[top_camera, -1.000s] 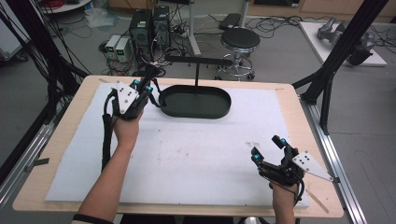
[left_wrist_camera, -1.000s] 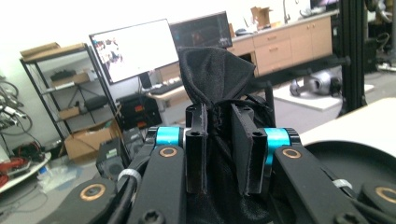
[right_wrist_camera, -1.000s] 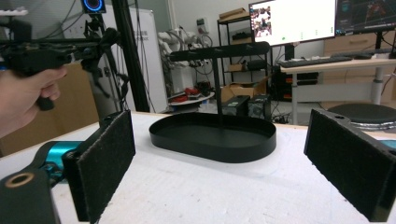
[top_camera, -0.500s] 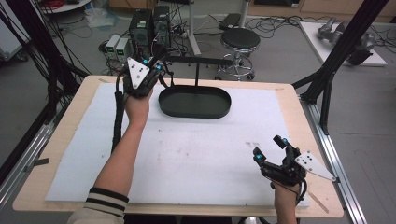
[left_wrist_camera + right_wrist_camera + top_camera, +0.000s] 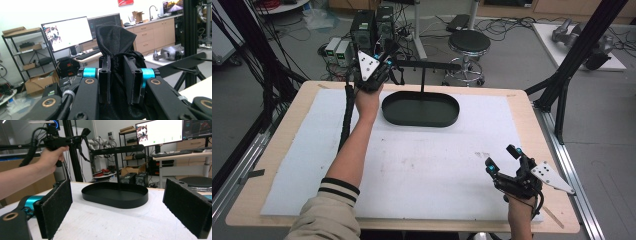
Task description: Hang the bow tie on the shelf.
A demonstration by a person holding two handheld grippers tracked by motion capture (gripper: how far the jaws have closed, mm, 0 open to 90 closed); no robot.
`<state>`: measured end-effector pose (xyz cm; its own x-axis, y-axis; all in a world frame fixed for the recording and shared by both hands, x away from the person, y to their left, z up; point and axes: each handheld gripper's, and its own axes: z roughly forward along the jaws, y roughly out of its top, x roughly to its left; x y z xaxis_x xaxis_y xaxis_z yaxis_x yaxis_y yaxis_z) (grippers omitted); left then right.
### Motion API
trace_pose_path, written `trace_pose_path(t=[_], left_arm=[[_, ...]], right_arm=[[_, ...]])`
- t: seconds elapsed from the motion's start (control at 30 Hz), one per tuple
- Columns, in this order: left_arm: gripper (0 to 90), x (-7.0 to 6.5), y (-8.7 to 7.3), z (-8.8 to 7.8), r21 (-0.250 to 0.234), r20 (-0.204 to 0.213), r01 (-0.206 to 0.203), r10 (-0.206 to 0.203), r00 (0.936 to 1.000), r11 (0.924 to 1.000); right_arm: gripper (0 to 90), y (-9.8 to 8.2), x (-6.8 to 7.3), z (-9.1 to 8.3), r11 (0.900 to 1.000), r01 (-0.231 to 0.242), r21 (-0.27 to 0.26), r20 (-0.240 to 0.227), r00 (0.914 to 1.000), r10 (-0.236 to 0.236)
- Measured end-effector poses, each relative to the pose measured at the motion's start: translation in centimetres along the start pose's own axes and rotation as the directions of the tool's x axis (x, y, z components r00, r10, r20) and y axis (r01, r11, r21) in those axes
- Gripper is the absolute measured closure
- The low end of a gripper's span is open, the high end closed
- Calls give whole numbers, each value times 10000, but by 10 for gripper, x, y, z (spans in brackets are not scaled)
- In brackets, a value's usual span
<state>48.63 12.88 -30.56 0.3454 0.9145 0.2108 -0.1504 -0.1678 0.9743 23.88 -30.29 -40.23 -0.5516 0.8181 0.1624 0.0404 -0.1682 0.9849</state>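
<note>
The left tongs [image 5: 382,59] grip a dark black fabric pouch [image 5: 113,42], raised beside the crossbar of the black oval-based metal stand [image 5: 421,109], apparently not yet hung, while the right tongs [image 5: 503,159] wait open over the tabletop [image 5: 522,107].

Matt black cloth pouch [image 5: 113,50], matt black metal tray [image 5: 420,110], rough white mat [image 5: 412,165]

The left gripper [image 5: 388,54] is raised at the table's far left on an outstretched forearm, jaws clamped on a black cloth pouch [image 5: 113,42], while the right gripper [image 5: 503,158] sits low near the front right, jaws spread wide.
</note>
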Motion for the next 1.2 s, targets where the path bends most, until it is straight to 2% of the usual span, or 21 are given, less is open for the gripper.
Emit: trace_pose_path(t=[0.13, 0.27, 0.5, 0.63, 0.73, 0.93, 1.03, 1.2], left_arm=[[760, 6, -4, 10, 40, 62, 70, -70, 10000, 10000], [760, 10, -12, 16, 94, -53, 122, -121, 9999, 9999], [745, 22, -23, 18, 640, -379, 92, -68, 9993, 9979], [724, 25, -27, 17, 1043, -409, -199, 243, 9989, 9943], [597, 27, -29, 15, 1269, -614, -232, 312, 9976, 9916], [402, 35, -33, 3, 1285, -1000, -319, 449, 9940, 9912], [325, 41, -30, -8, 1188, -1120, -255, 389, 9929, 9926], [255, 52, -19, -36, 867, -1136, -190, 288, 9931, 9961]], right_arm=[[79, 1, 0, 0, 10000, 11, -17, -45, 10000, -11], [79, 1, 0, 0, 10000, 36, 13, -65, 10000, -36], [79, 0, -1, -2, 10000, 63, 53, -20, 10000, -62], [79, -1, -1, -1, 9999, 86, 96, -4, 10000, -86], [79, 0, 1, -2, 9999, 38, 99, -1, 10000, -38], [79, 2, 4, -2, 9999, 146, 0, -53, 9999, -146], [79, 4, 6, -1, 9998, 176, -54, -97, 9998, -177], [79, 5, 9, 0, 9998, 200, -83, -120, 9997, -201]])
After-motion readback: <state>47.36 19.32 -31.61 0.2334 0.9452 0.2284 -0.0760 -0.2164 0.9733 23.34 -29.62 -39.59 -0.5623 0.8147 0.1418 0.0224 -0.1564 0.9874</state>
